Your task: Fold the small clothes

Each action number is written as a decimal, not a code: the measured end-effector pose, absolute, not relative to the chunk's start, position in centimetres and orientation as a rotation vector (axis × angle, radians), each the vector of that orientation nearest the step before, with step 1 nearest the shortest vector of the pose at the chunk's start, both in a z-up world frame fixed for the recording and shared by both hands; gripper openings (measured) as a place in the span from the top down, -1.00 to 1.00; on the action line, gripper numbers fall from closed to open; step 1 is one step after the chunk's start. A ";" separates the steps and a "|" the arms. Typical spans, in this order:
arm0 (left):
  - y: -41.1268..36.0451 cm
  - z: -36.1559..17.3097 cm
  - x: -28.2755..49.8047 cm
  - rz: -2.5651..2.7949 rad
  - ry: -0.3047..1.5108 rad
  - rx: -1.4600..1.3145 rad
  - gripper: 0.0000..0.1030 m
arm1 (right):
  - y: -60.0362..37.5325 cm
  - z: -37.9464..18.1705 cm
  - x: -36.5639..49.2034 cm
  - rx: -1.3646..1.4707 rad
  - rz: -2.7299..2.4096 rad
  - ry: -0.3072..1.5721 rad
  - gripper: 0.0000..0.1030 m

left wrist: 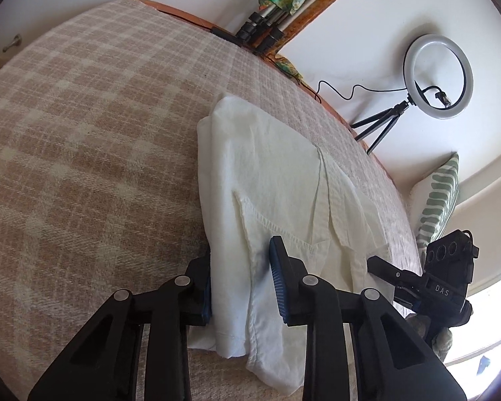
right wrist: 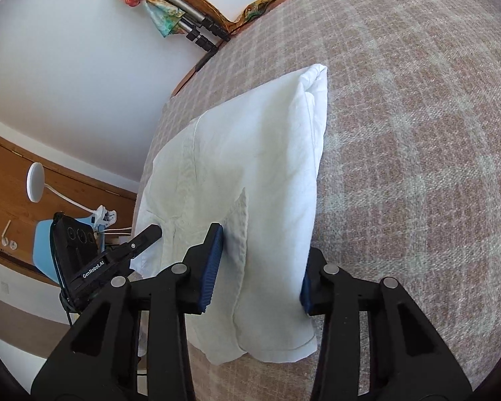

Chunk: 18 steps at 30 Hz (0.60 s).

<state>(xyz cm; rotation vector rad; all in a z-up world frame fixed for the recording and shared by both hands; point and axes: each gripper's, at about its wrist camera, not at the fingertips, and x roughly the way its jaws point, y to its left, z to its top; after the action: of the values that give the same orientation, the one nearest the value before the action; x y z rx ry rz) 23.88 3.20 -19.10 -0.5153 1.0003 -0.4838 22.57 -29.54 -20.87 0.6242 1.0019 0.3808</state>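
Observation:
A small white garment (left wrist: 270, 180), folded into a long strip, lies on the beige checked blanket (left wrist: 83, 133). My left gripper (left wrist: 240, 267) is open, its blue-padded fingers either side of the garment's near end, one finger on top and one at the edge. In the right wrist view the same garment (right wrist: 250, 167) lies lengthwise, and my right gripper (right wrist: 260, 260) is open astride its near end. The right gripper shows in the left wrist view (left wrist: 417, 277) at the garment's far side; the left gripper shows in the right wrist view (right wrist: 117, 257).
The blanket covers a bed with an orange edge (left wrist: 337, 117). A ring light on a small tripod (left wrist: 434, 77) stands beyond it. A striped green pillow (left wrist: 441, 197) lies at the right. Folded tripod legs (right wrist: 197, 30) and coloured cloth lie at the far edge.

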 end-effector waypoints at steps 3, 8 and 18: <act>2.9 -18.5 23.5 -0.476 0.970 -0.481 0.67 | -28.8 -20.1 22.5 0.561 0.350 0.992 0.54; 1.8 -16.8 22.6 -0.475 0.916 -0.393 0.79 | -26.6 -17.7 22.2 0.393 0.304 0.953 0.69; -0.8 -12.2 20.4 -0.543 0.807 -0.312 0.82 | -25.2 -11.5 19.7 0.174 0.281 0.829 0.74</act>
<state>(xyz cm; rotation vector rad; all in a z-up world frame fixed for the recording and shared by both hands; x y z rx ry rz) 20.43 -0.77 -12.19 -0.3119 0.8068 -0.5427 19.69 -25.22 -11.49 0.1742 0.8290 0.2809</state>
